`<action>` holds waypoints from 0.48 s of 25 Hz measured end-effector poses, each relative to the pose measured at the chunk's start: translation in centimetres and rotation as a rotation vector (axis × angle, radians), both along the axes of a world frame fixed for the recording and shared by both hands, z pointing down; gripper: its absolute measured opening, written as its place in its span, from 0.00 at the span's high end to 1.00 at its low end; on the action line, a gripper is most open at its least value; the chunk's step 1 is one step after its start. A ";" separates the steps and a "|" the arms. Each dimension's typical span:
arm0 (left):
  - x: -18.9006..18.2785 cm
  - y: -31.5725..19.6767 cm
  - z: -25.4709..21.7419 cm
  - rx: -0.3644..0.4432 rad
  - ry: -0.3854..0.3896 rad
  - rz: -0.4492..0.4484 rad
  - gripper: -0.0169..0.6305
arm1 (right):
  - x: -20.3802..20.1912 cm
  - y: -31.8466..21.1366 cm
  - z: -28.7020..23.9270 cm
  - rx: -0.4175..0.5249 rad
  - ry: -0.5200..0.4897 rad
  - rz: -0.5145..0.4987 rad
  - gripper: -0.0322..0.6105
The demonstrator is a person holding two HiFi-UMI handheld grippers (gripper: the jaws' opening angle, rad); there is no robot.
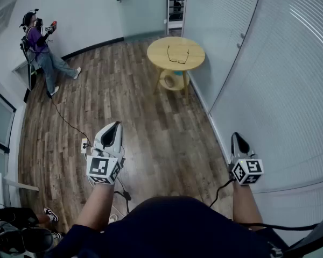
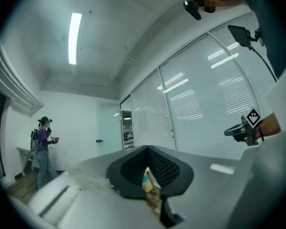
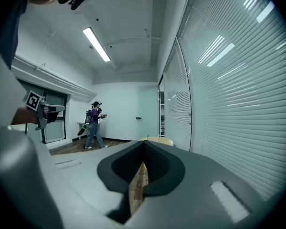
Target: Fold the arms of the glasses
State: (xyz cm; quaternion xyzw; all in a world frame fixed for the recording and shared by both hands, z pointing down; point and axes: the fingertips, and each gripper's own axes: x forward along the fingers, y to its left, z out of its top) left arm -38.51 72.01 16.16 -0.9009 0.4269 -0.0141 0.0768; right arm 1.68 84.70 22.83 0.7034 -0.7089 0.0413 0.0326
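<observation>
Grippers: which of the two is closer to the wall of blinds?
The right gripper, beside the slatted blinds; the left gripper hangs over the wooden floor, farther from them.

Wearer in a dark navy top [image 1: 177, 224] with two pale grey handheld grippers.
The left gripper [image 1: 116, 126] and the right gripper [image 1: 236, 137] each have a smooth, tapering pale grey plastic shell with black inner faces. Behind each shell sits a white cube printed with black square markers, the left cube [image 1: 104, 169] and the right cube [image 1: 246, 171]. In the left gripper view, the black jaw pads [image 2: 166, 168] show a fine ribbed mesh texture inside broad grey housings. A thin black cable [image 1: 219, 190] trails from the right gripper.
</observation>
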 end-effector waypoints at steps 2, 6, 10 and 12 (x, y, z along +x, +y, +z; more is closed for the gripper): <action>0.6 0.5 -0.4 0.005 -0.007 0.009 0.97 | 0.0 0.3 0.0 -0.004 0.006 -0.013 0.94; 2.7 1.1 -0.9 0.013 -0.032 0.023 0.97 | 1.0 0.2 -0.4 0.002 0.009 -0.035 0.94; 4.9 1.6 -1.1 0.021 -0.046 0.021 0.97 | 2.8 0.0 -1.0 0.037 0.006 -0.056 0.94; 5.6 1.9 -1.4 0.041 -0.064 0.017 0.97 | 3.4 0.0 -1.6 0.071 0.004 -0.063 0.94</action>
